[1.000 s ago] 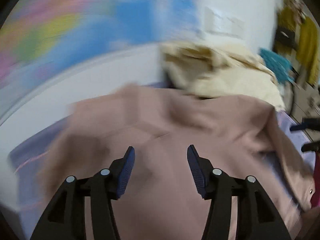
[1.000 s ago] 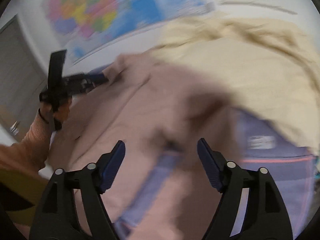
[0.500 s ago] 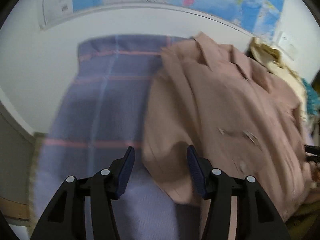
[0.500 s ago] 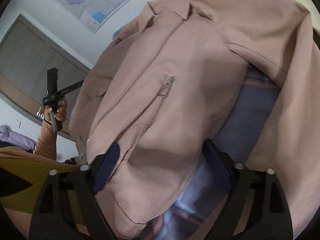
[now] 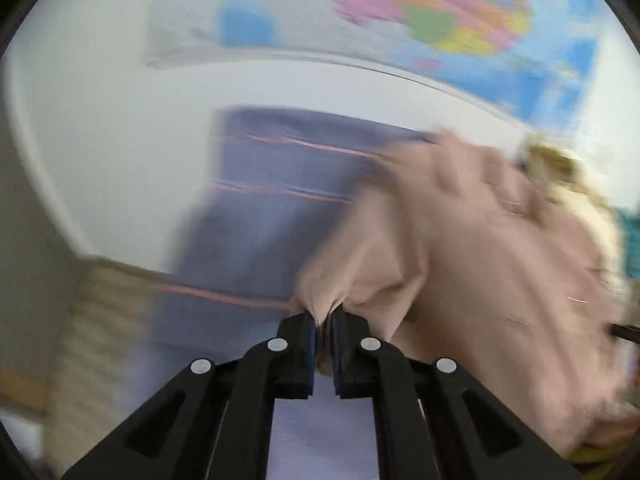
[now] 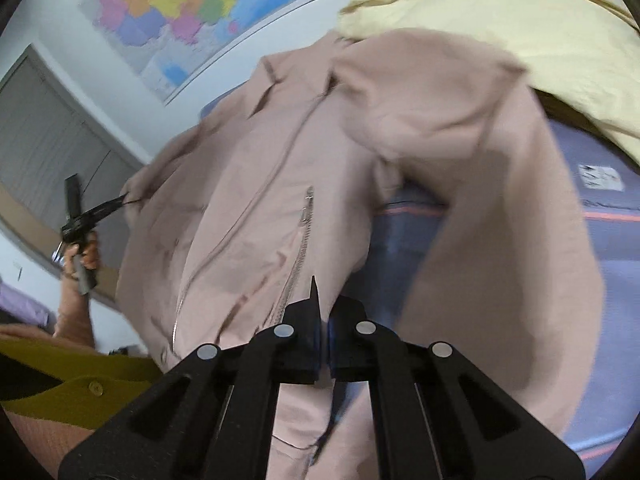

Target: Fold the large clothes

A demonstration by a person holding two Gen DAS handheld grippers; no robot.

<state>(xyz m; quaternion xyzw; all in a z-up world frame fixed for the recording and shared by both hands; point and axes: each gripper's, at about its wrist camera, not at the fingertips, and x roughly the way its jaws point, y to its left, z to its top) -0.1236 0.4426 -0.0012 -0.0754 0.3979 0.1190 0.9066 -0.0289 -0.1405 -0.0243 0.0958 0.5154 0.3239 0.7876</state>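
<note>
A large dusty-pink zip jacket point(image 6: 280, 200) lies front up on a purple plaid sheet point(image 6: 624, 280), one sleeve draped to the right. My right gripper point(image 6: 325, 320) is shut on the jacket's lower hem near the zip. In the blurred left wrist view my left gripper point(image 5: 324, 318) is shut on a pinched corner of the pink jacket point(image 5: 480, 264), lifting it off the sheet point(image 5: 272, 208). The left gripper also shows in the right wrist view point(image 6: 120, 202), gripping the jacket's far edge.
A pale yellow garment point(image 6: 520, 32) is heaped behind the jacket, touching its shoulder. A colourful wall map point(image 6: 200, 8) hangs on the white wall. A grey door point(image 6: 52, 140) stands at left. The person's arm point(image 6: 76, 304) and olive top are at lower left.
Both grippers were open half a second ago and are now shut on the jacket. The left one has pinched an edge and is pulling it up; the view is smeared by motion.
</note>
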